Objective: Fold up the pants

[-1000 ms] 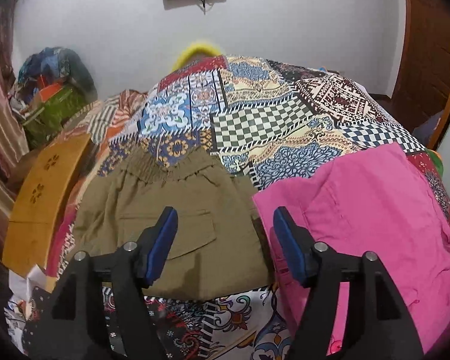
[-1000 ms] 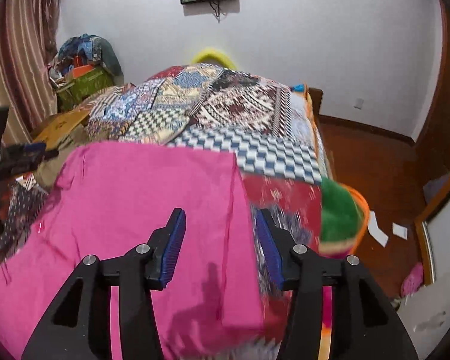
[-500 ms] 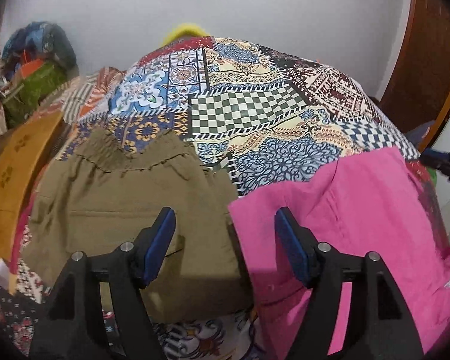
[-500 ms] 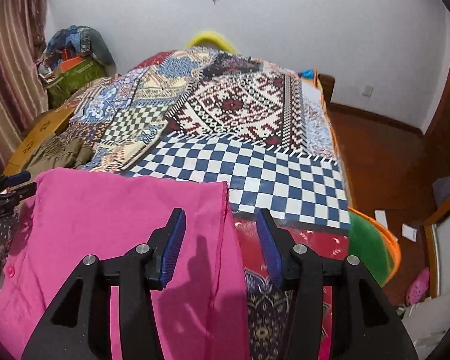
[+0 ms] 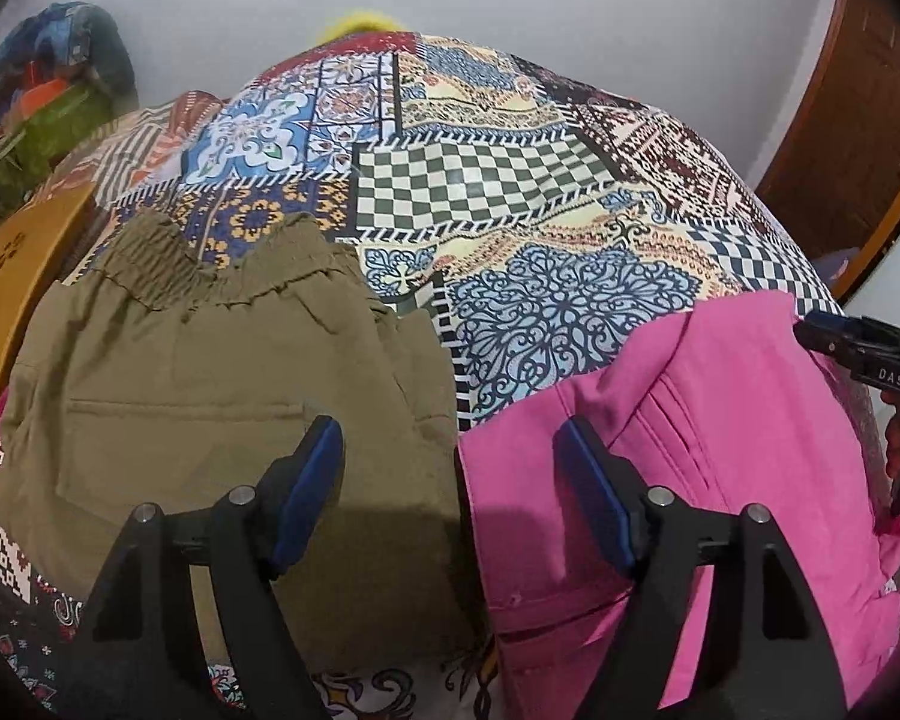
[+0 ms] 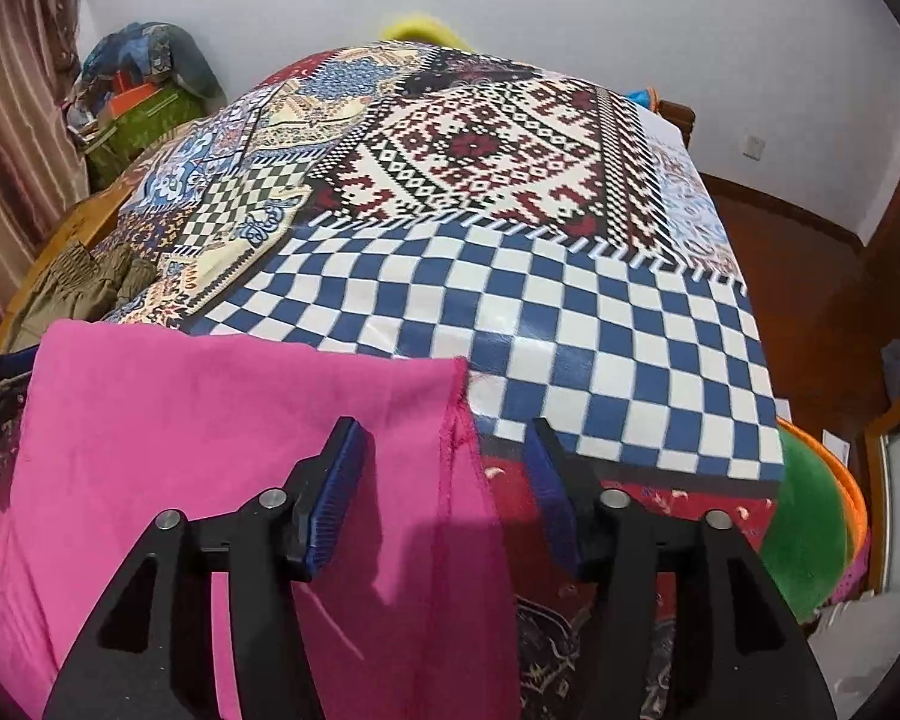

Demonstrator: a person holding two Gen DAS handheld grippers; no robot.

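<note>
Pink pants [image 5: 708, 438] lie flat on the patchwork bed cover [image 5: 480, 192], on its near right part. They also show in the right wrist view [image 6: 198, 438]. My left gripper [image 5: 450, 486] is open and empty, low over the gap between the pink pants' left edge and folded olive shorts [image 5: 210, 384]. My right gripper [image 6: 447, 492] is open and empty, over the pink pants' frayed right edge, near their far right corner. It shows at the right edge of the left wrist view [image 5: 870, 348].
The olive shorts also show far left in the right wrist view [image 6: 84, 282]. A wooden headboard [image 5: 6, 264] runs along the bed's left side. A pile of bags [image 6: 144, 102] sits in the far left corner. A green and orange basket [image 6: 822, 516] stands by the bed's right side.
Both grippers have moved forward and lower over the bed. The pink pants' edges now sit between each pair of fingers. Both stay open.
</note>
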